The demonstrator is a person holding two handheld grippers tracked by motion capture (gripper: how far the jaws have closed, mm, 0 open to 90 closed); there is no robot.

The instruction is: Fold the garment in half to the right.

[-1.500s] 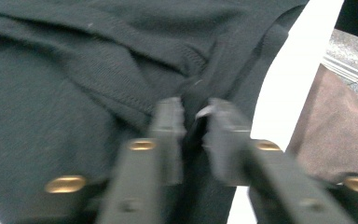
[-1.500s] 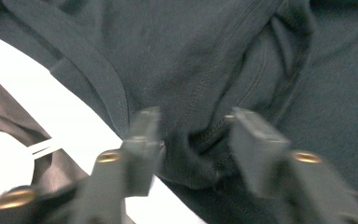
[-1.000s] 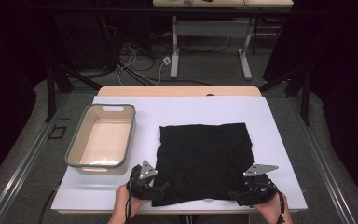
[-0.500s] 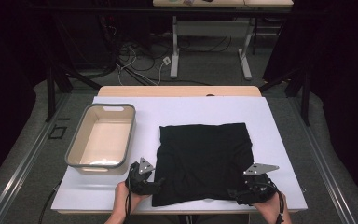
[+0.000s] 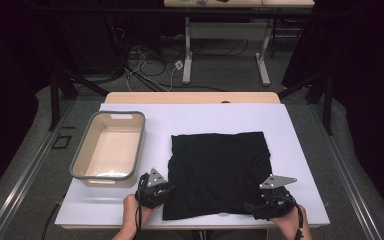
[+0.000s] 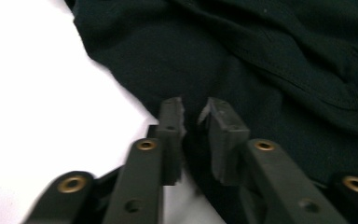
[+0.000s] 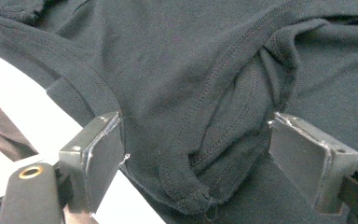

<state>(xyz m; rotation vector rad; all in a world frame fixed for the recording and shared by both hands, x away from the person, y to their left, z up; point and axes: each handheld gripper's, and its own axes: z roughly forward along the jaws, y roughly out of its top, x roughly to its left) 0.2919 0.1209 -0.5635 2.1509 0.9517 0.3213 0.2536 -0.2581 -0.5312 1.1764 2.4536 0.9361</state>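
A black garment (image 5: 220, 170) lies flat on the white table top (image 5: 205, 117), folded to a rough square. At its near left corner my left gripper (image 5: 166, 192) has just been closing. In the left gripper view, the left gripper (image 6: 191, 109) has its jaws almost together, pinching the garment's edge (image 6: 284, 56). My right gripper (image 5: 252, 207) is at the near right corner. In the right gripper view, the right gripper (image 7: 196, 123) stands wide open, with a bunched hem of the garment (image 7: 168, 46) between its pads but not squeezed.
A beige tub with a grey rim (image 5: 114, 114) stands on the left part of the table. Both hands come in over the near table edge (image 5: 195, 226). Desk legs and cables (image 5: 180, 65) sit on the floor beyond the table.
The left gripper has shifted slightly right onto the garment's near left corner. The right gripper and the garment have kept their places.
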